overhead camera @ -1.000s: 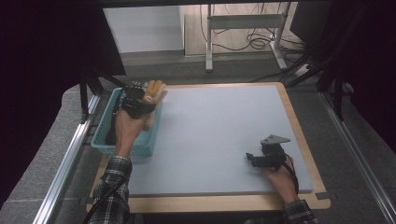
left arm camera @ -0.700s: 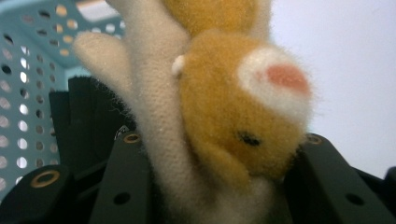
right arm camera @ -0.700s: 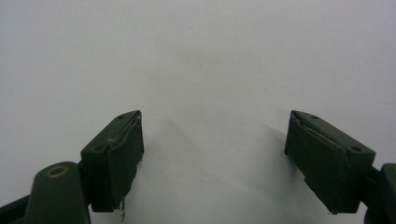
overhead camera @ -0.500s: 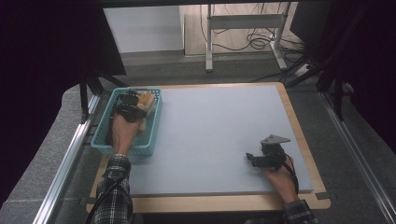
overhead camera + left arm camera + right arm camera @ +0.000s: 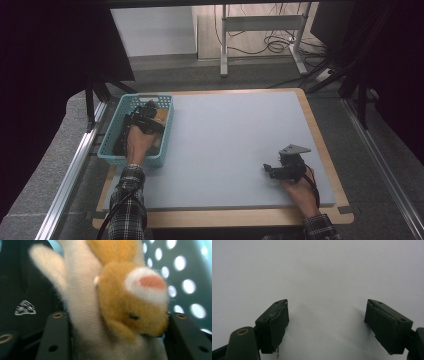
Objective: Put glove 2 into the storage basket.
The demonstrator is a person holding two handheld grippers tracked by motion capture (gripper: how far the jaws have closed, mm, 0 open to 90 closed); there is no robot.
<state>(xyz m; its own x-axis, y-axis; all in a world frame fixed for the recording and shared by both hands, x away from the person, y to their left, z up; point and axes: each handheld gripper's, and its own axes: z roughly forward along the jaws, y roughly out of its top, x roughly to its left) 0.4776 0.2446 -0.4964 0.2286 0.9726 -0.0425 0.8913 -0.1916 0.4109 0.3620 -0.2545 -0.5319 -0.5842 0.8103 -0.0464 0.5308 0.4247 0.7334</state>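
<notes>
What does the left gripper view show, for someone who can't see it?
A fluffy orange and white plush toy sits between the left gripper's black fingers, which have just been opening. Behind it is the teal basket wall with round holes.

Wooden table, grey mat, teal basket

**Left gripper inside basket, right gripper at rest**

Left gripper sits low inside the turquoise basket, an orange plush toy just beyond it, jaws having just been opening. Right gripper rests on the grey mat, well apart.
</notes>
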